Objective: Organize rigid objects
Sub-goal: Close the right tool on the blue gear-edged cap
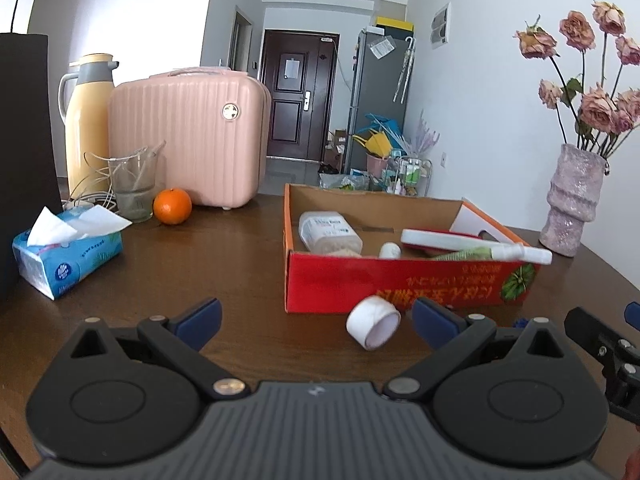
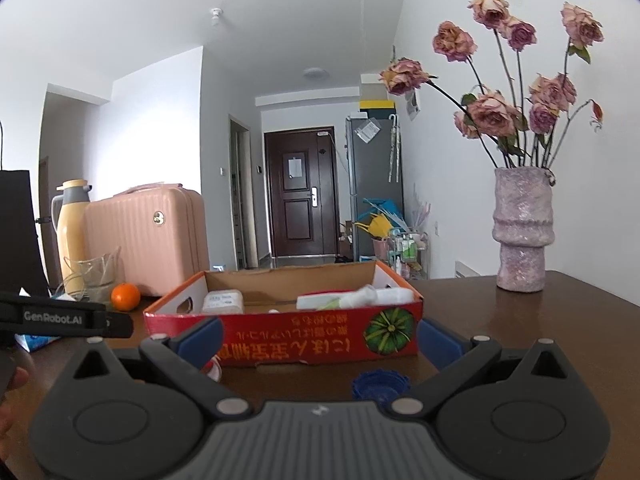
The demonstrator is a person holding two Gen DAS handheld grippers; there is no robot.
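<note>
White roll [image 1: 373, 322] lies on its side on the surface, just in front of the red box [image 1: 400, 280], open end facing the camera. Left tongs [image 1: 317, 317] spread wide, empty, roll sits near their right finger. Right tongs [image 2: 320, 340] also spread, empty, nearer the blue cap [image 2: 380, 385].

boxes: 1 [image 1: 400, 280] | tape rolls: 1 [image 1: 373, 322] | oranges: 1 [image 1: 172, 206] | vases: 1 [image 1: 573, 204] | blue caps: 1 [image 2: 380, 385]
</note>
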